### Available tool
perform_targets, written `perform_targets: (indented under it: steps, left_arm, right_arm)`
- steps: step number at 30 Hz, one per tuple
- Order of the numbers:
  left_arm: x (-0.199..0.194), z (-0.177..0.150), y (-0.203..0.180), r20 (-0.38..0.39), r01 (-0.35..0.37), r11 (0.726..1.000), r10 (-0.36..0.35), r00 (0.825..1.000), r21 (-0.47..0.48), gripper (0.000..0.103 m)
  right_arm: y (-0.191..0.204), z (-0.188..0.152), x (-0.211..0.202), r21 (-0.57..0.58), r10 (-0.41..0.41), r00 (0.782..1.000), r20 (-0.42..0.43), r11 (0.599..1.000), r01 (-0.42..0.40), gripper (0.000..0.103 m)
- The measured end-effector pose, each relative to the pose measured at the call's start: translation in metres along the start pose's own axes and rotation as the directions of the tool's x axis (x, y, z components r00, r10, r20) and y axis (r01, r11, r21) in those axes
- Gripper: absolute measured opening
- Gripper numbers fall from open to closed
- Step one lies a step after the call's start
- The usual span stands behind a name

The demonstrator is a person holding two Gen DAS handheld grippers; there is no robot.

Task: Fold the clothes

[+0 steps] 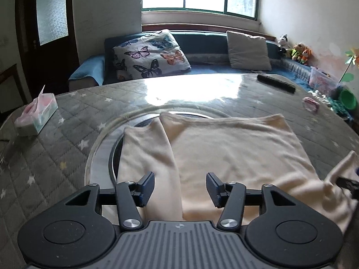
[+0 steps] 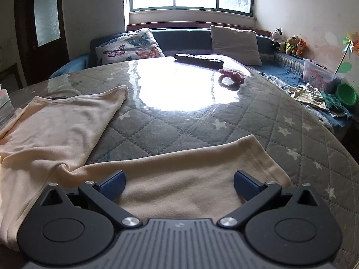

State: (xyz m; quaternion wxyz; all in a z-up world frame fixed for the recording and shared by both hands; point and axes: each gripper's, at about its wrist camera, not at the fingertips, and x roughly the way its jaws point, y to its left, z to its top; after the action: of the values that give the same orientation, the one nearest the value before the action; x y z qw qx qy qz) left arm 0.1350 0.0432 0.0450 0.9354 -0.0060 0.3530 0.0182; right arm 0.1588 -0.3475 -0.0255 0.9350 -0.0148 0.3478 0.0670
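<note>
Cream garment (image 1: 235,148) lies spread on the quilted table (image 1: 67,134); both tools stand open, gripping nothing.

Left gripper (image 1: 180,188) is parted above the left sleeve, which is folded in beside the body; whether its pads touch the cloth cannot be judged. Right gripper (image 2: 178,186) is spread wide over the right sleeve (image 2: 190,168), which lies stretched out across the table. Tissue box (image 1: 37,116) sits at far left; remote control (image 2: 198,60) and a pink item (image 2: 232,77) lie well beyond the garment.

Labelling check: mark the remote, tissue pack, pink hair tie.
remote (image 2: 198,59), right wrist view, middle of body
tissue pack (image 1: 37,114), left wrist view, side face
pink hair tie (image 2: 232,77), right wrist view, loop
</note>
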Motion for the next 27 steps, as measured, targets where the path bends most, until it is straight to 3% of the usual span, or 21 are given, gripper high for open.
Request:
perform_targets:
  steps: [8,17,24,27]
  left_arm:
    - [0.062,0.027,-0.002,-0.059,-0.052,0.998,0.054,0.997,0.029,0.057]
    - [0.087,0.032,0.012,-0.107,-0.062,0.998,0.061,0.992,-0.006,0.050]
    - [0.091,0.032,0.020,-0.123,-0.063,0.997,0.057,0.991,-0.049,0.039]
    - [0.091,0.033,0.021,-0.122,-0.077,0.996,0.071,0.990,-0.043,0.019]
  right_arm:
    - [-0.001,-0.002,0.000,0.000,0.006,1.000,0.012,1.000,-0.006,0.103]
    - [-0.004,-0.004,-0.003,0.085,0.002,0.998,0.064,0.996,-0.007,0.103]
    - [-0.002,-0.004,-0.001,0.079,-0.005,0.998,0.057,0.997,0.000,0.103]
    - [0.003,-0.003,0.001,0.056,-0.025,0.999,0.044,0.998,0.022,0.103]
